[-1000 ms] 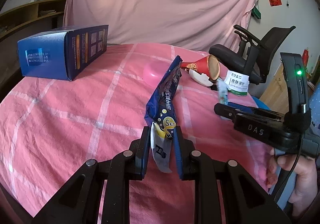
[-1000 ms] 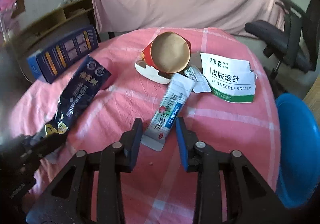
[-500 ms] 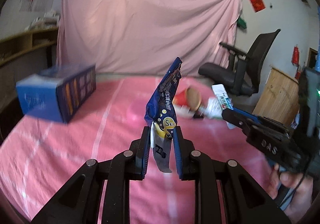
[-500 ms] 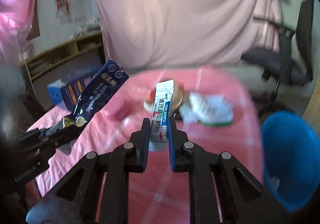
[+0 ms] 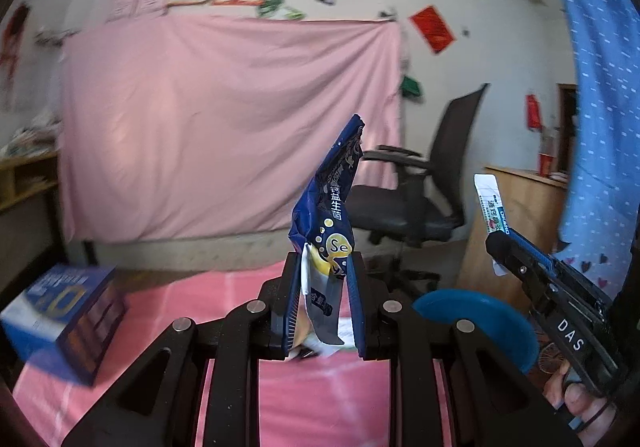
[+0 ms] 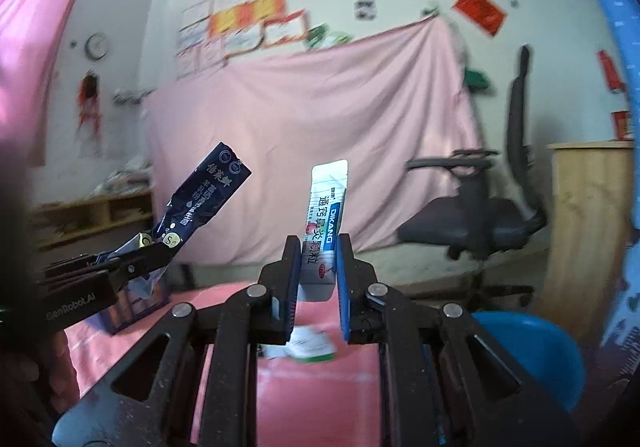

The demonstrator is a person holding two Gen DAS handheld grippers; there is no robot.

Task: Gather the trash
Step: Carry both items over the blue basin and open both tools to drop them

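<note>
L gripper & R gripper both raised, near level; fingers clamped on blue wrapper / white sachet.

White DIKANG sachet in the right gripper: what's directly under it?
Below the white DIKANG sachet, a white-and-green packet lies blurred on the pink checked tablecloth. The right gripper covers the packet's edges, so its print is unreadable.

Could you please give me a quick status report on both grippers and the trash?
Left gripper shut on dark blue wrapper. Right gripper shut on white sachet. Both held above pink table. Blue bin right of the table, nothing in the way.
</note>
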